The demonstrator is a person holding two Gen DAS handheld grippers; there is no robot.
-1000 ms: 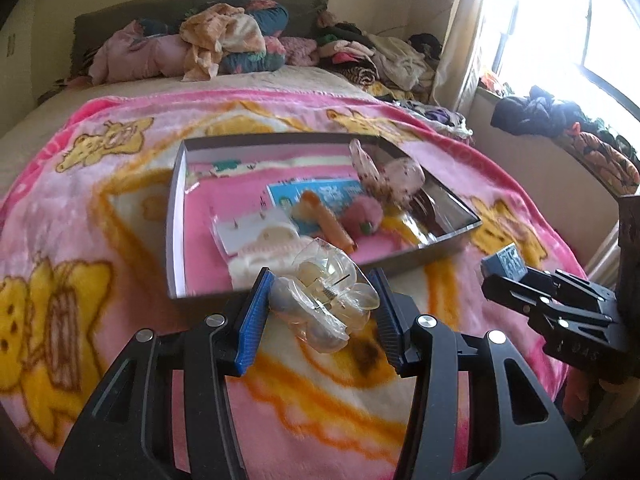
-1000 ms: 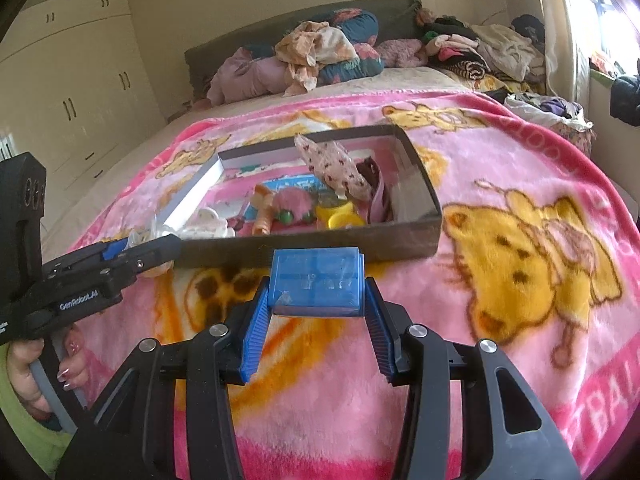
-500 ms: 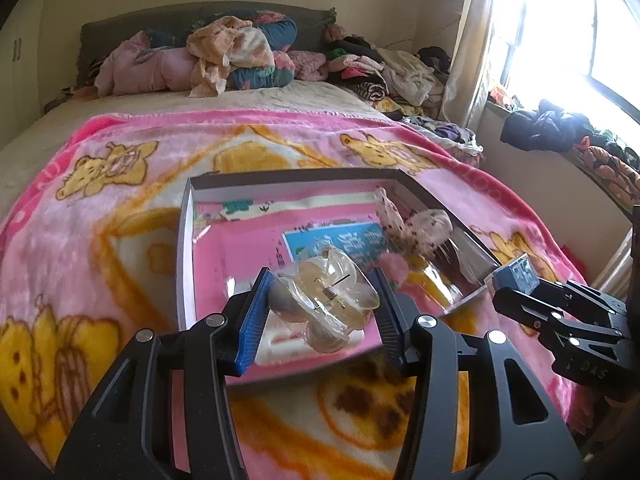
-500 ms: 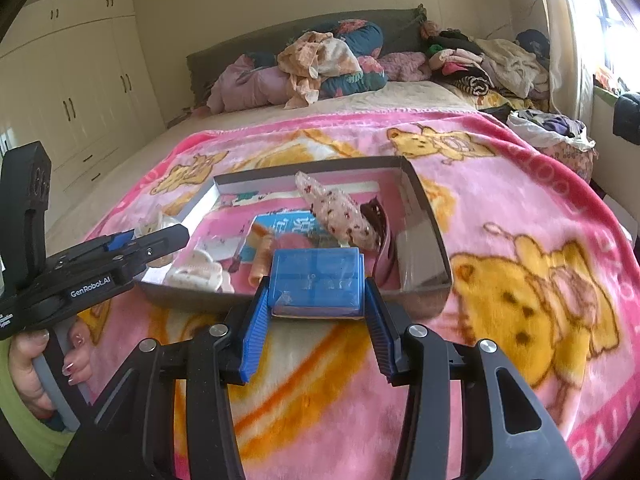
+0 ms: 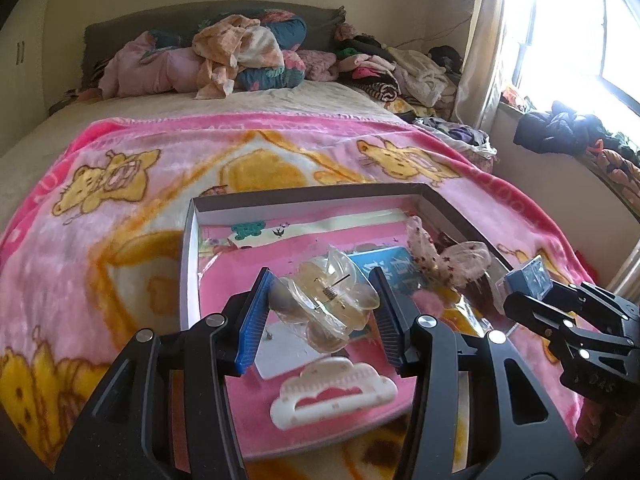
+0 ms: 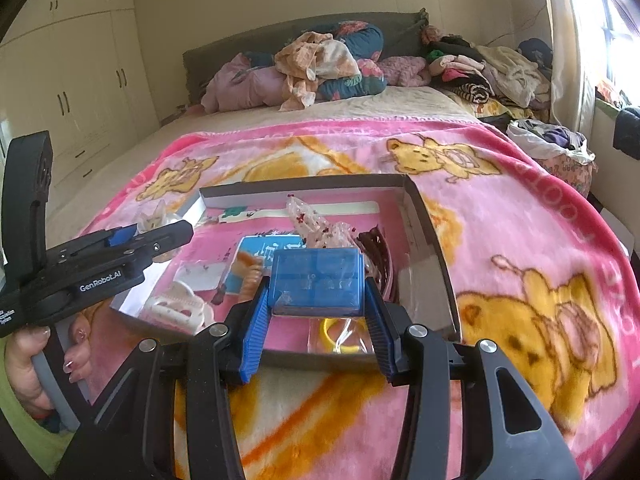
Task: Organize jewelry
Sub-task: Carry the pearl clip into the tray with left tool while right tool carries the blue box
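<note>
Pads of the left gripper [image 5: 322, 304] are clamping a clear claw clip [image 5: 329, 300] over the tray [image 5: 188, 256]; a white clip [image 5: 334, 394] is lying at six o'clock. Right gripper [image 6: 317, 304] is gripping a blue box [image 6: 318, 280] above the tray's near wall, bow [image 6: 320, 228] at twelve o'clock.

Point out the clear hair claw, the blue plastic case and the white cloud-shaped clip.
clear hair claw [image 5: 326, 300], left wrist view, on its spring hinge.
blue plastic case [image 6: 316, 280], right wrist view, on its lid.
white cloud-shaped clip [image 5: 332, 394], left wrist view, on its scalloped top.
</note>
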